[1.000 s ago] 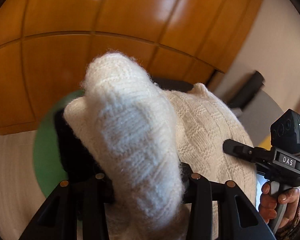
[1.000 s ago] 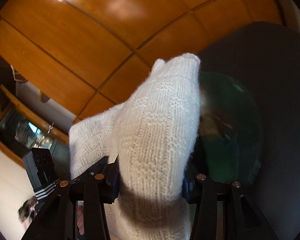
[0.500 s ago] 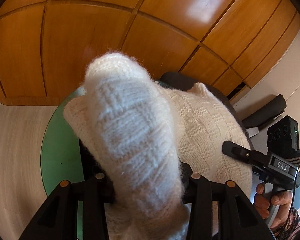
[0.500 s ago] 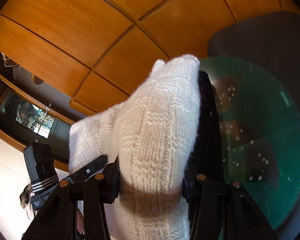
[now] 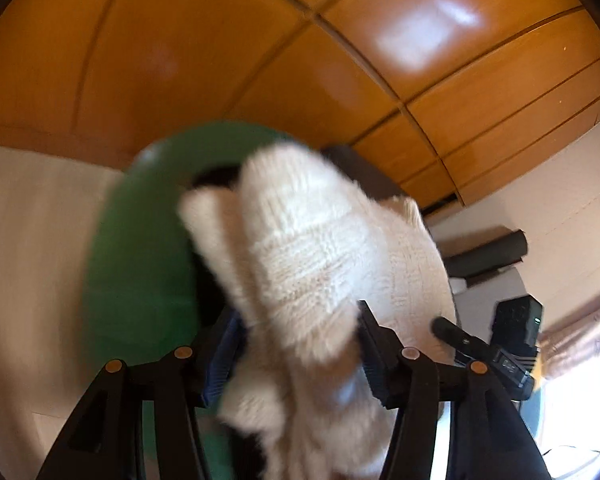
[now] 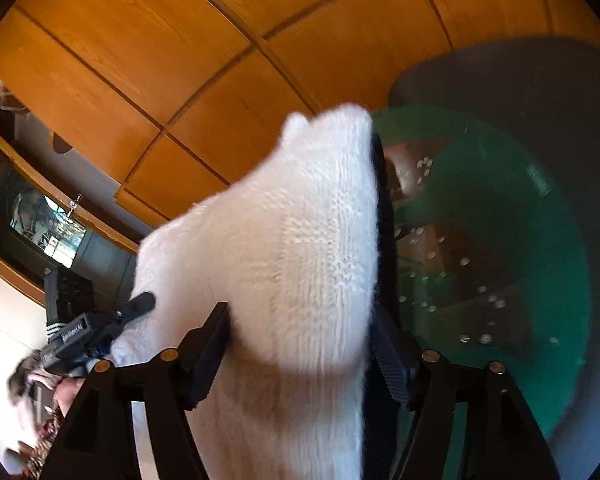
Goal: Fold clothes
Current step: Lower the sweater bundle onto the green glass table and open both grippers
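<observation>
Knitwear spans both tools: the white sweater (image 5: 300,248) sags between the left tool (image 5: 296,344) and right tool (image 6: 300,344), jaws opening to drop it onto the green tabletop (image 6: 540,240).

Sweater (image 5: 316,264): bunched between the fingers of the left gripper (image 5: 296,344) and of the right gripper (image 6: 300,344), over the round table (image 5: 140,248). Table: before the panelled wall (image 5: 260,60). Right gripper: at the right edge of the left view. Left gripper: at the left edge of the right view.
</observation>
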